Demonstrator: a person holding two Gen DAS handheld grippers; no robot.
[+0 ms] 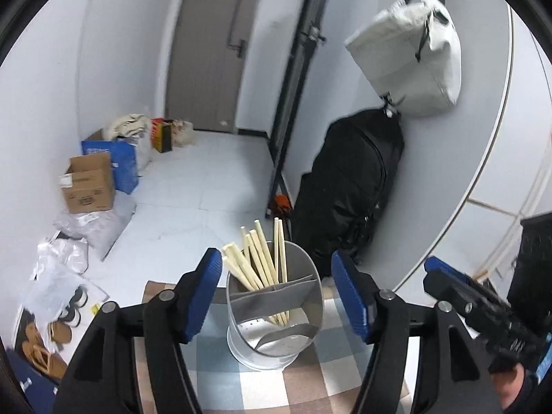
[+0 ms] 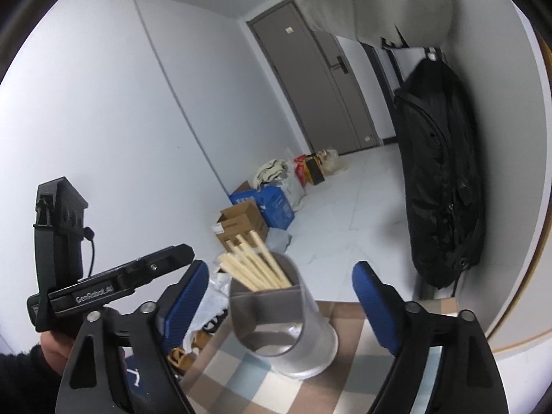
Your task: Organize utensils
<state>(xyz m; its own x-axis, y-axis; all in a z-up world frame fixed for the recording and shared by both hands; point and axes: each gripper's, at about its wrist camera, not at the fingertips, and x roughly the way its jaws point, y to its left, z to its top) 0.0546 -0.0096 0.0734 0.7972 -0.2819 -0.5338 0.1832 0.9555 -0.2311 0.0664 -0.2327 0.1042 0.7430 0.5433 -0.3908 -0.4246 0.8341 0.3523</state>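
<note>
The wooden chopsticks (image 1: 262, 262) lean together in one compartment of the grey divided utensil holder (image 1: 276, 317) on the checked cloth (image 1: 241, 379). Facing the holder, the left gripper (image 1: 279, 296) and right gripper (image 2: 279, 305) gape empty, apparently finished.

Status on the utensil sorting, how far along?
Done: pale wooden chopsticks stand in one compartment of the grey metal divided holder. In hand: nothing; left gripper and right gripper are both open. Left: no loose utensils visible on the checked tablecloth.
</note>
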